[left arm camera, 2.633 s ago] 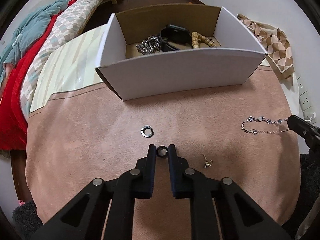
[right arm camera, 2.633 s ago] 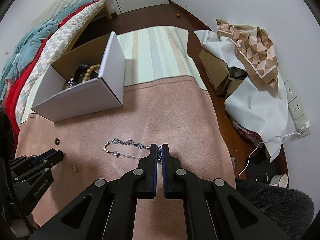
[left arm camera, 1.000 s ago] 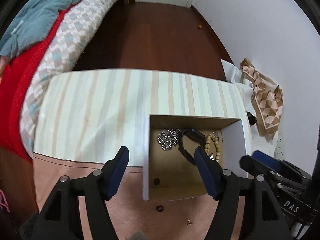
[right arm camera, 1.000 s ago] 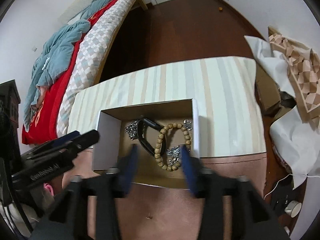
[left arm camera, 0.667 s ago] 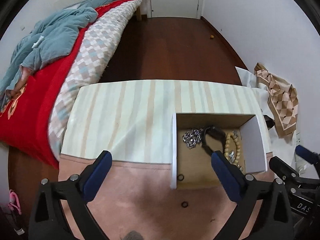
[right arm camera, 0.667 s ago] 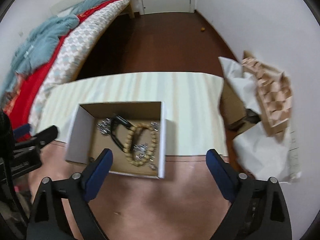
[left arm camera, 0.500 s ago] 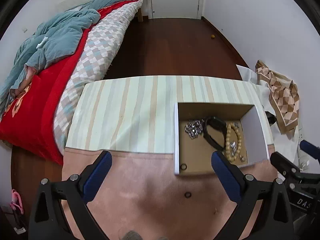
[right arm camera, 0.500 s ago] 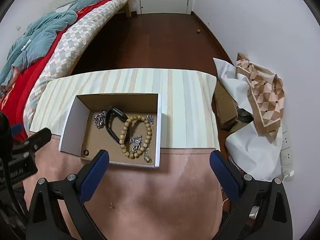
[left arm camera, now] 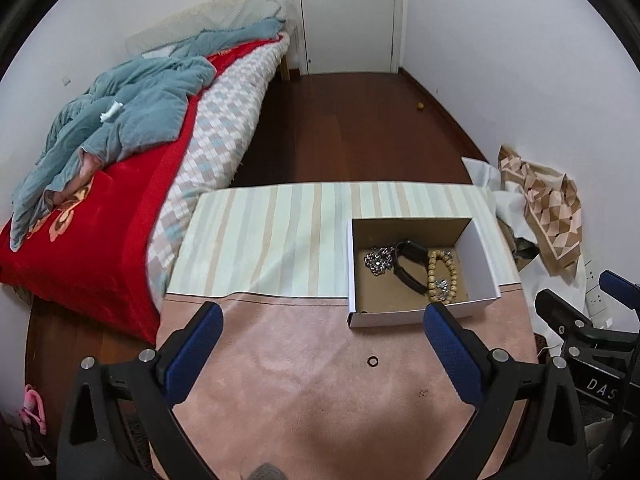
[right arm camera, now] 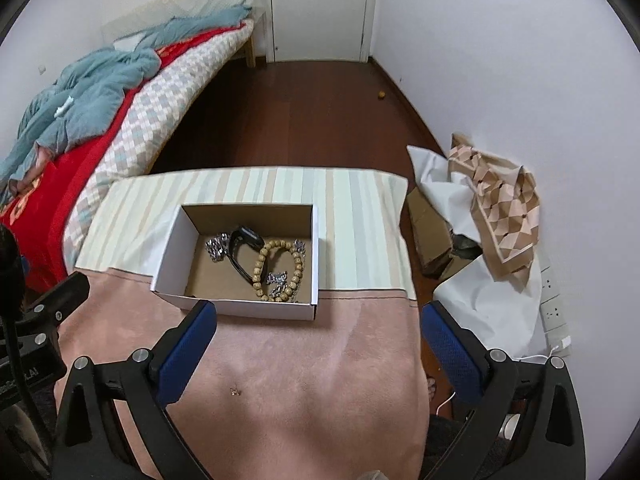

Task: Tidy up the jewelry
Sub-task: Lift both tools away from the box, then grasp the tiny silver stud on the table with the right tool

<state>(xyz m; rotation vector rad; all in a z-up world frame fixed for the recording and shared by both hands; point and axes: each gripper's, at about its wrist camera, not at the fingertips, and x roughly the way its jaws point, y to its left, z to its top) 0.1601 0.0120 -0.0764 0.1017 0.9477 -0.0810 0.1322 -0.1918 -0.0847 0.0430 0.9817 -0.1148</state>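
You can read only the white letters "DAS", cut off by the frame edge, on the black body of the right gripper (left arm camera: 592, 320) in the left wrist view.

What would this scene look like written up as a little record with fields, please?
surface: pink cloth meeting a striped cloth
container: open white box straddling the two cloths
in the box: wooden bead bracelet, black band, silver chain, thin silver bracelet
still outside: dark ring and small earring, both on the pink cloth
left gripper: open, holding nothing
right gripper: open, holding nothing
surroundings: bed to the left, door at the back
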